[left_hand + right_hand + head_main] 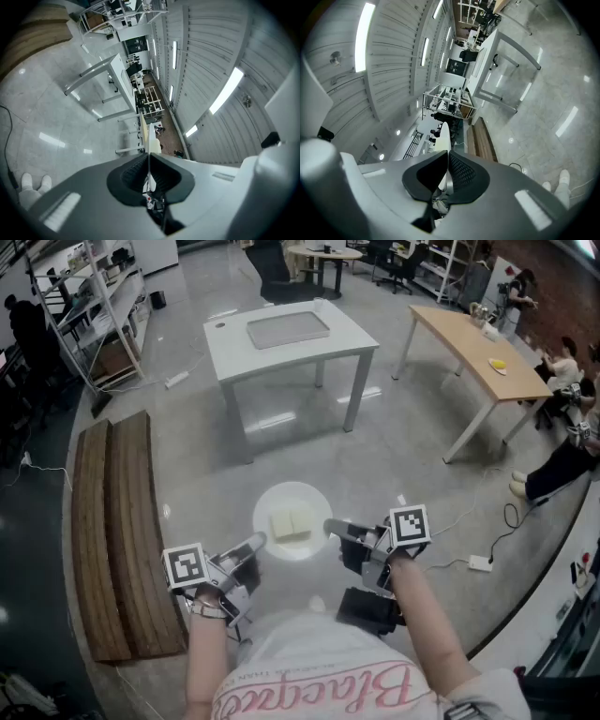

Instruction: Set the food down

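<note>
While viewed steeply from above: round white plate point(292, 493), smooth and glossy, held level between both grippers above polished grey floor point(394, 456) — resting on no surface. At plate centre, food point(291, 523): two pale, flat, square slabs side by side, touching along one edge.

Left gripper point(259, 542) clamped on plate's left rim; right gripper point(330, 527) clamped on plate's right rim. Pale grey bodies, black pads, and on each a cube with black-and-white square markers.

Left gripper view: plate point(151, 138) edge-on, a thin white sliver pinched between dark ribbed pads, jaws almost together. Right gripper view: same again — thin white plate point(443, 137) edge nipped between black cross-hatched pads, jaws nearly closed on it.

Beyond plate, well apart: white table point(234, 348), rectangular, on slim white legs, with grey rectangular panel point(288, 329) set in its top. To left on floor: wooden bench point(127, 521), two long brown planks with visible grain, slightly curved by lens. To right: wooden table point(464, 338), long, pale, on white legs, with small yellow thing point(498, 364) on top, too small to identify. On floor near right side: white power strip point(481, 562) with thin cable. Metal shelving along far-left wall.
</note>
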Tool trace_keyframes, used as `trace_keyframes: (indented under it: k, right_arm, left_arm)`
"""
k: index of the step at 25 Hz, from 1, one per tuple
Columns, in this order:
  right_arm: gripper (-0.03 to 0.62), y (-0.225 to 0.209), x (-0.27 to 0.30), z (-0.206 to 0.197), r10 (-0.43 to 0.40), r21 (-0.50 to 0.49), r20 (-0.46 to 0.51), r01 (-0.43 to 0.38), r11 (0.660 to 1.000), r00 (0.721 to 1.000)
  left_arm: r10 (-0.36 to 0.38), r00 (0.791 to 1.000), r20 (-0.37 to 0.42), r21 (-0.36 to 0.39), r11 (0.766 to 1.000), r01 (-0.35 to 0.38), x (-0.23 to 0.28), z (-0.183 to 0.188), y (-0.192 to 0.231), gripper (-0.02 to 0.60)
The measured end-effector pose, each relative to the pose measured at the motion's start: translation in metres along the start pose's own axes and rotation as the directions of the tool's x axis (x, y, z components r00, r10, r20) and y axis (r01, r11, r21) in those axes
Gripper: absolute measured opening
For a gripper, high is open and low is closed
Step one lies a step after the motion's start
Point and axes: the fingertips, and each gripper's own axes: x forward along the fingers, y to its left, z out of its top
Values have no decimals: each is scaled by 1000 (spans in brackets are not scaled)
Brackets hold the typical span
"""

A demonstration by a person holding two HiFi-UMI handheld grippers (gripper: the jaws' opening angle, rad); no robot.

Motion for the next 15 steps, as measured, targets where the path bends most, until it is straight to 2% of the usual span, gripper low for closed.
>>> trace_keyframes:
  k: [10, 15]
  right_arm:
    - [12, -7, 1, 3, -8, 3, -11, 8, 1000, 1000]
    - [12, -3, 2, 8, 48, 0, 10, -48, 999, 999]
  left_arm:
    - [-3, 1000, 2, -10, 1000, 3, 5, 2, 4, 14]
    - [-24, 999, 26, -18, 1000, 25, 5, 2, 4, 14]
